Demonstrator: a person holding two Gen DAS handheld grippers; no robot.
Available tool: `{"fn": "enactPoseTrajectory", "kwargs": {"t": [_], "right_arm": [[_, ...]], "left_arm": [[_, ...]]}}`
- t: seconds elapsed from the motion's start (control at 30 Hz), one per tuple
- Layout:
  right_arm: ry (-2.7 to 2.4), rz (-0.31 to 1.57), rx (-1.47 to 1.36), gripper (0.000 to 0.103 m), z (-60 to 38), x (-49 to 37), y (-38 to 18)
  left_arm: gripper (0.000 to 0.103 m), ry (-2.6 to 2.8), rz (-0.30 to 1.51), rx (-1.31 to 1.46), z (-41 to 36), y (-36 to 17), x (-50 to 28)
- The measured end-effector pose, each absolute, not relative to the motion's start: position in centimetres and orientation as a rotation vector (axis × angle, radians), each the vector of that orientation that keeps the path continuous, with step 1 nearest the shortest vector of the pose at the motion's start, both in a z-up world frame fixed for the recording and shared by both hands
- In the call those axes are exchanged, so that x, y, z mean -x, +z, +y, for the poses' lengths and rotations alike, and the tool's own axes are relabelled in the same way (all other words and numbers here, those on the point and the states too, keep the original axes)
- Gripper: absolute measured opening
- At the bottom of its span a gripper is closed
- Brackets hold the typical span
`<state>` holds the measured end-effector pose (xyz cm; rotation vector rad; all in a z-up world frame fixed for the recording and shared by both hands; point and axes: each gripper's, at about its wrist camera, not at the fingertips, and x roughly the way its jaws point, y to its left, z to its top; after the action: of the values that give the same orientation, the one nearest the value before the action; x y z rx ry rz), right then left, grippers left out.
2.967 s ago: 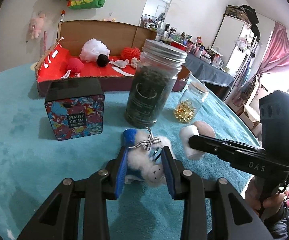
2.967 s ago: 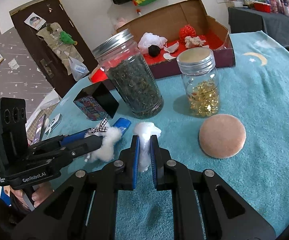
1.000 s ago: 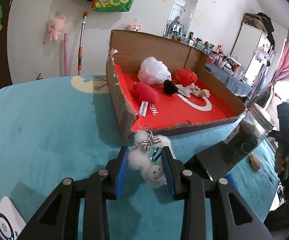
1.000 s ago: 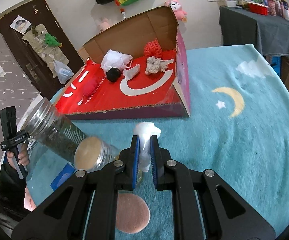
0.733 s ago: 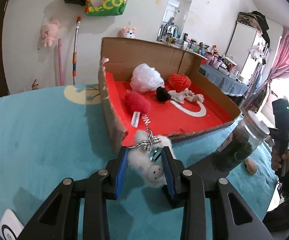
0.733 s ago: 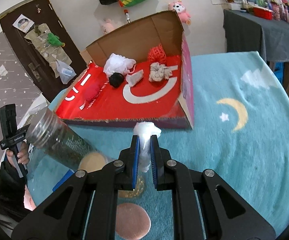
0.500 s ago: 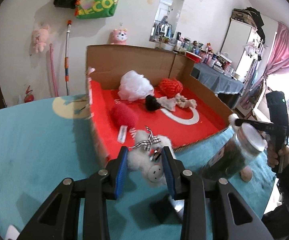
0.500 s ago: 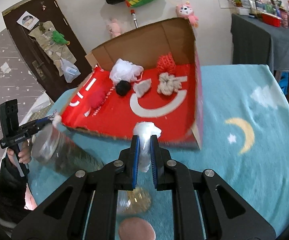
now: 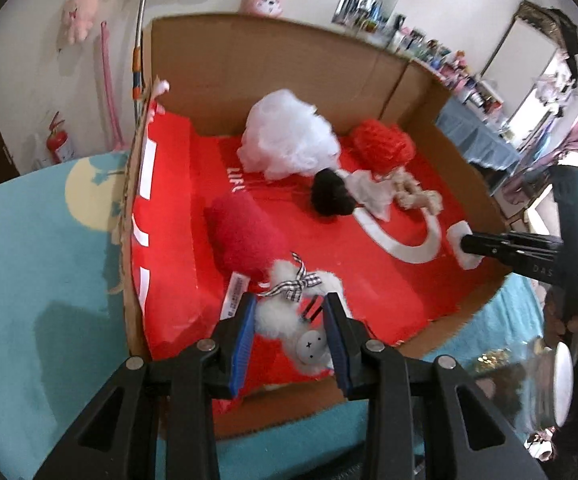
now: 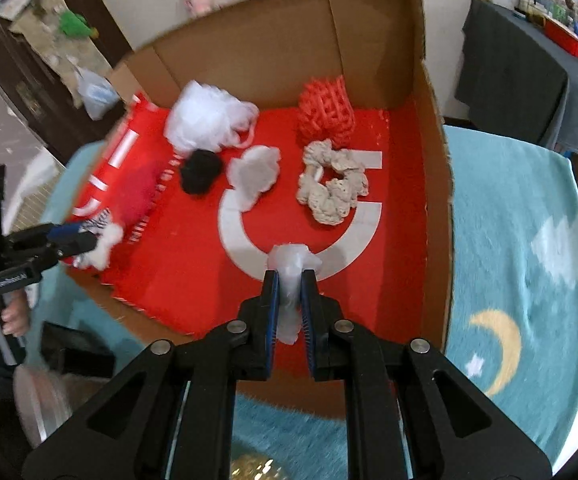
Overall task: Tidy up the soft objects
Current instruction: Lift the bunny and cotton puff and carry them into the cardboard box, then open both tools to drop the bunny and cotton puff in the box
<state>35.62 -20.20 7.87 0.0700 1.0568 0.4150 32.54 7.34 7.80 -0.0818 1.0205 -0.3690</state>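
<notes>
Grippers hold fluffy toy and white puff over box.

The right gripper, at three o'clock in the left wrist view, bears "DAS" on its black body. The red box liner shows white letters "LIF" — cut off — at eleven o'clock. The left gripper's white lettering — at nine o'clock — is too blurred to read.

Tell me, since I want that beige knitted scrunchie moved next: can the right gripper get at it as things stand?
Probably not yet. The right gripper is shut on a white fluffy piece, so it is occupied. The path to the scrunchie inside the box otherwise looks open.
</notes>
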Motion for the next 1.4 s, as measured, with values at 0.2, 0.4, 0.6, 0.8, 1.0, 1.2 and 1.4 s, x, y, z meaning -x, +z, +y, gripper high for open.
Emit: {"fn": "enactPoseTrajectory", "kwargs": {"t": [0.2, 0.4, 0.6, 0.8, 1.0, 1.2, 1.4], "right_arm": [[0.344, 1.109, 0.046, 0.011, -18.7, -36.9, 6.6], [0.305, 1.127, 0.114, 0.012, -17.9, -37.3, 5.9], [0.291, 1.131, 0.136, 0.015, -17.9, -37.3, 5.8], [0.287, 1.124, 0.166, 0.025, -17.5, -36.9, 5.9], [0.340, 1.112, 0.165, 0.055, -16.5, -36.0, 6.6], [0.308, 1.051, 0.222, 0.061, -15.6, -34.9, 8.7], [0.286, 1.004, 0.240, 0.062, -16.0, -34.1, 10.7]], "left_arm": [[0.036, -0.334, 1.041, 0.030, 6.4, 7.2, -33.2], [0.036, -0.313, 1.048, -0.013, 5.6, 6.7, -33.6], [0.036, -0.299, 1.048, -0.030, 5.5, 6.3, -33.9], [0.036, -0.300, 1.039, -0.034, 5.3, 6.2, -34.0], [0.058, -0.342, 1.013, -0.029, 5.1, 6.7, -33.5], [0.060, -0.394, 1.026, -0.027, 4.5, 6.9, -33.3], [0.072, -0.399, 0.982, 0.003, 5.0, 8.6, -32.3]]}}
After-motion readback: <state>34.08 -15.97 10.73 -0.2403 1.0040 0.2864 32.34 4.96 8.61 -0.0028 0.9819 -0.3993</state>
